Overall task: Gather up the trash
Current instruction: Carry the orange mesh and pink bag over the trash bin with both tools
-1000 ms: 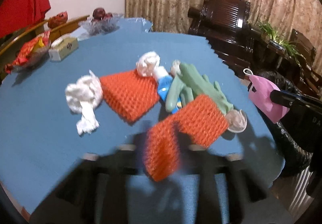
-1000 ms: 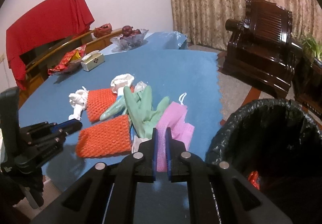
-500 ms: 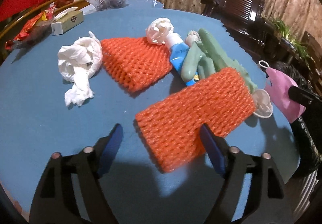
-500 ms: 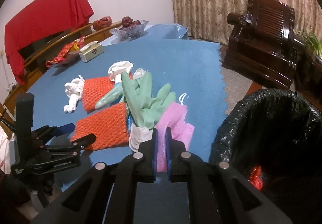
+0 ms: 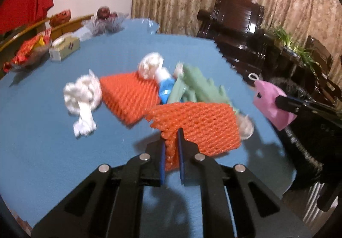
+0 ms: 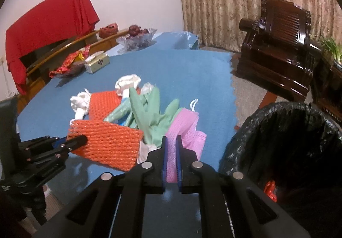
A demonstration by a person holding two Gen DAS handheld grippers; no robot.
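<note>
On the blue table [image 5: 42, 144] lies a heap of trash: two orange foam nets, green rubber gloves [image 5: 196, 86], a blue tube [image 5: 165, 86] and crumpled white tissue [image 5: 83, 94]. My left gripper [image 5: 171, 133] is closing on the near corner of the front orange foam net [image 5: 203, 122], and its pads press on it; the net hangs lifted off the table. The other net [image 5: 130, 94] lies flat behind it. My right gripper [image 6: 171, 138] is shut on a pink face mask [image 6: 186, 127], beside the black-lined trash bin [image 6: 288, 141].
A tissue box [image 5: 64, 49], a red snack bag [image 5: 27, 52] and a glass fruit bowl [image 6: 136, 39] stand at the table's far side. Dark wooden chairs [image 6: 277, 45] and a curtain are beyond the right edge. The bin holds something red.
The left gripper's jaws, wide apart around the front orange net half a second ago, have come together on its corner and raised it. The right gripper still holds the mask in place.
</note>
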